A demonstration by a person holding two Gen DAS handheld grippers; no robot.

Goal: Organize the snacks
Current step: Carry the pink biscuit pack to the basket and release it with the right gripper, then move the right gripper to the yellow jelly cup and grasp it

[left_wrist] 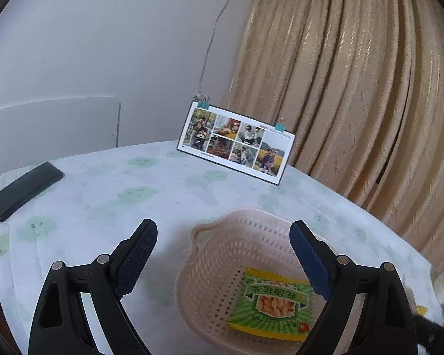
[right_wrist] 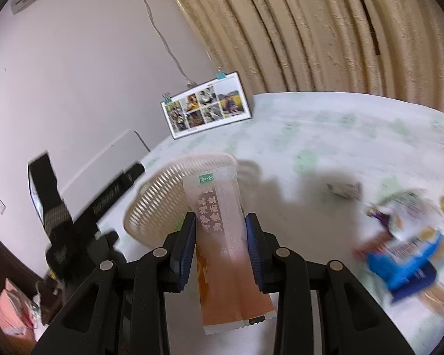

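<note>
A pink perforated basket (left_wrist: 222,254) sits on the table, and a green and yellow peanut packet (left_wrist: 273,303) lies inside it. My left gripper (left_wrist: 223,235) hovers open above the basket's near side, with nothing between its fingers. In the right wrist view my right gripper (right_wrist: 220,230) is shut on a long orange snack packet (right_wrist: 222,236), held in the air just right of the basket (right_wrist: 165,198). Several loose snack packets (right_wrist: 405,245) lie blurred on the table at the right, with a small grey wrapper (right_wrist: 344,190) between them and the basket.
A photo calendar (left_wrist: 236,143) stands at the table's far edge, in front of a beige curtain (left_wrist: 355,88). A dark flat case (left_wrist: 23,185) lies at the table's left edge. The left gripper's black body (right_wrist: 83,224) shows left of the basket. The tablecloth (left_wrist: 118,195) is pale with green prints.
</note>
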